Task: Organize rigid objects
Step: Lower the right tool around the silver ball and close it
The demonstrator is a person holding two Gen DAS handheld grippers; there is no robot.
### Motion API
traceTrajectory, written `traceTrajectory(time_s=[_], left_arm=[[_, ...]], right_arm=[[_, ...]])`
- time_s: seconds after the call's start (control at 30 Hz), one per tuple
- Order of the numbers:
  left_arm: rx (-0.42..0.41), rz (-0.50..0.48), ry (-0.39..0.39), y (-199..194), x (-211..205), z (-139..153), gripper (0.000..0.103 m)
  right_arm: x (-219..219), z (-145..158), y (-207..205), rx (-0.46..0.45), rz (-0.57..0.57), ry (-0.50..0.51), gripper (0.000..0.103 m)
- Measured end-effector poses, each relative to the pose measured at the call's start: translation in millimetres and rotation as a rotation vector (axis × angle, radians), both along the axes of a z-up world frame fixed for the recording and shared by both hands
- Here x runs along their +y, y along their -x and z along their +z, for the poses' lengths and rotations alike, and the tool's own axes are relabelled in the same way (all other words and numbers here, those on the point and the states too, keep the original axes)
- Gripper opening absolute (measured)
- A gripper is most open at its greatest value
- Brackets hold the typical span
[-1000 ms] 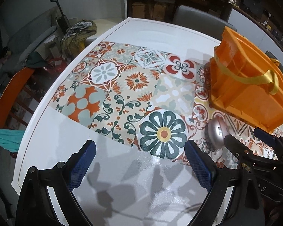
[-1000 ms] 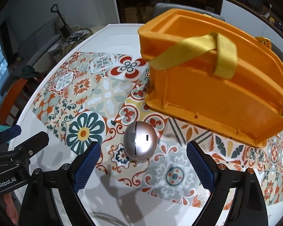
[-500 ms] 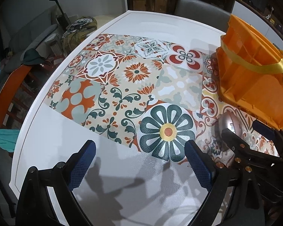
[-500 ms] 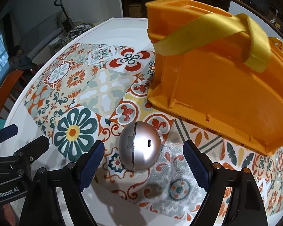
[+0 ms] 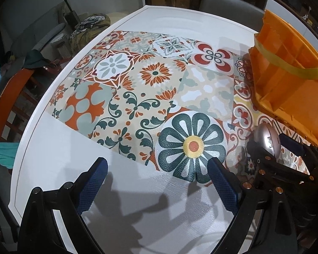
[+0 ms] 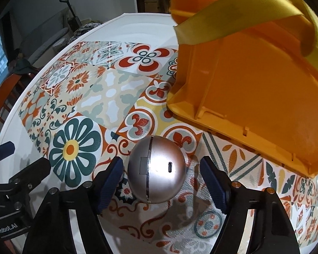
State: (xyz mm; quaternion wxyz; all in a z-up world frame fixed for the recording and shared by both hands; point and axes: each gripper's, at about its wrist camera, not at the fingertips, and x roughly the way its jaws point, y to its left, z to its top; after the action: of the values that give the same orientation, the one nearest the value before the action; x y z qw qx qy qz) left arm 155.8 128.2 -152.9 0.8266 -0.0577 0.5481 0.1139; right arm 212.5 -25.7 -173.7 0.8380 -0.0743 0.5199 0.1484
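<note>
Right wrist view shows the right gripper (image 6: pixel 161 175) lowered over a silver ball-shaped gadget (image 6: pixel 156 169) that sits on the patterned mat (image 6: pixel 108 97), just in front of the orange basket (image 6: pixel 254 97) with its yellow strap (image 6: pixel 243 17). Its jaws have just been closing, and the gadget now lies between the blue pads (image 6: pixel 110 182); the left pad looks nearly against the shell, while a gap is visible on the right, so it is not yet pinched.

The left gripper (image 5: pixel 156 186) hangs spread wide over the bare white table (image 5: pixel 74 148), with nothing between its fingers.

The main risk, as I judge it, is the round, smooth shell. If the pads meet it off-centre or below its widest part, the gadget could squirt out forward and roll across the mat, possibly toward the basket wall or the table edge. One pad arriving first may also nudge it sideways. A grip across the seam could, I suspect, slip or twist the halves.
</note>
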Motion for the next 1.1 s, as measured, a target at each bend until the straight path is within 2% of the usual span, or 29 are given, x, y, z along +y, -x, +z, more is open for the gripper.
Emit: traceTrajectory(time_s=[0.3,0.53,0.9,1.0,1.1], left_arm=[[0.012,-0.007,-0.013,-4.8,-0.9,-4.3,0.096],[0.005,-0.04,-0.023,-4.8,-7.8,4.5,0.096],[-0.023,-0.103,0.009,-2.0,-21.2,27.1,0.096],[-0.037,-0.121,0.015,-1.5,-26.4,35.4,0.102],[-0.057,-0.146,0.014,-0.8,-34.2,44.6,0.102]], right_arm=[[-1.8,-3.8,1.0,-0.006,-0.008,0.002,0.054],[-10.7,4.2,3.3,0.0,-0.024,-0.014,0.054],[-35.7,43.6,17.7,-0.025,-0.085,-0.063,0.054],[-43.9,55.2,23.1,-0.04,-0.105,-0.068,0.054],[-52.0,67.3,28.9,-0.058,-0.125,-0.068,0.054]])
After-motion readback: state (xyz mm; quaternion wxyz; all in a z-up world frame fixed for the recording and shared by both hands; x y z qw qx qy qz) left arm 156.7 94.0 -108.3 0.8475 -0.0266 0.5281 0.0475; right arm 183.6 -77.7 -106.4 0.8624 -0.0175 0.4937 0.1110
